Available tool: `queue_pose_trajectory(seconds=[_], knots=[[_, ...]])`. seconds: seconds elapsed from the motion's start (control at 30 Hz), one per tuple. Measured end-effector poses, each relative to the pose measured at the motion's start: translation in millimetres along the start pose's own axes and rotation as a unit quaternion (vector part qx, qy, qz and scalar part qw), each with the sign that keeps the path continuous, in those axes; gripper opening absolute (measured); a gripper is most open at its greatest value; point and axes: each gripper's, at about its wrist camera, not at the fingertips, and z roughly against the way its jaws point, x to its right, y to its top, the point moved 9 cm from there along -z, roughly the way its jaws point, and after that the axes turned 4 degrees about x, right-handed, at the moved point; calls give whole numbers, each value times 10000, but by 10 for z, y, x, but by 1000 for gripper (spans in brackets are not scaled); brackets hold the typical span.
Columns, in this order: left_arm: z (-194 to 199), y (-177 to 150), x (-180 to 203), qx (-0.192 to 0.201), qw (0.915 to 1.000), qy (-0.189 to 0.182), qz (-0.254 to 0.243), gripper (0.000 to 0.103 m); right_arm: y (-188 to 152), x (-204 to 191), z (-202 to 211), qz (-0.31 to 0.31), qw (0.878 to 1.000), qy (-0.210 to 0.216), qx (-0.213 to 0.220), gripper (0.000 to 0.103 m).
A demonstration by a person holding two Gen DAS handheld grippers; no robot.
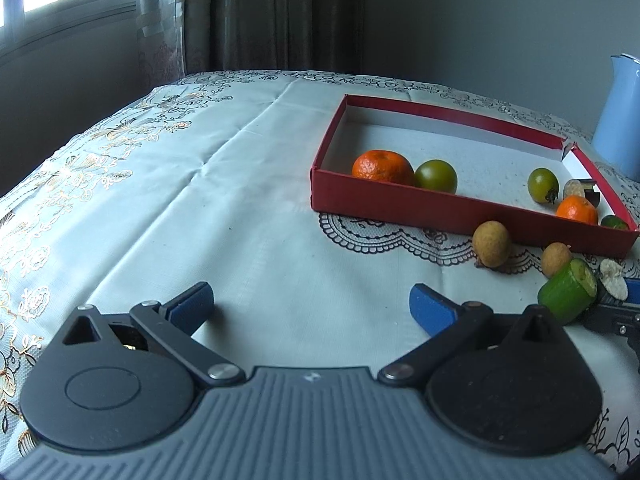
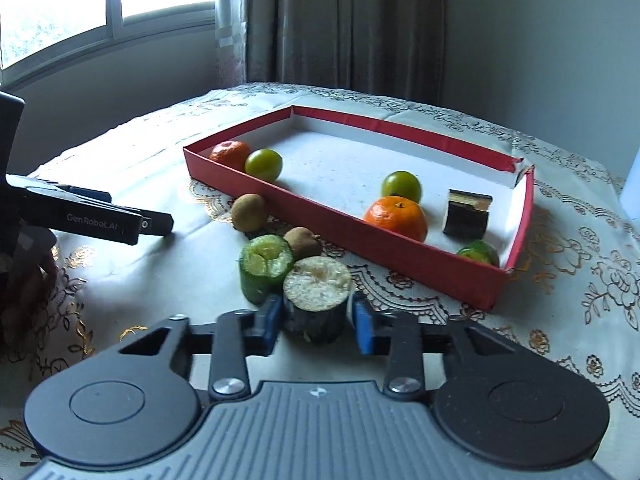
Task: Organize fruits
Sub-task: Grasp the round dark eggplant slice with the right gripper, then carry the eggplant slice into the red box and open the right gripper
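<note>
Right tongs [image 2: 316, 322], angled downward, clamp the dark eggplant chunk [image 2: 316, 304].

Only one readable text: "GenRobot.AI" in pale letters along the side of the black left tool [image 2: 152, 224], seen at the left edge of the right wrist view. Small round emblem on the ribbed grey housing of each wrist unit, too tiny to read. No labels, numbers or signs legible elsewhere.

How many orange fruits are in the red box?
2: one orange fruit in the box's near-left corner beside a green fruit, another orange fruit against the red box's front wall.
</note>
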Motion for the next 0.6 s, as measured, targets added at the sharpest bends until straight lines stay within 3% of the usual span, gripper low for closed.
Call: queue_pose_trajectory(seconds=[0.33, 0.6], knots=[[-5, 4, 5, 2, 10000, -6, 9, 103, 275, 180, 355, -446, 9957, -309, 744, 33], [-6, 7, 12, 5, 10000, -7, 12, 103, 694, 125, 40, -265, 9930, -535, 1015, 33]])
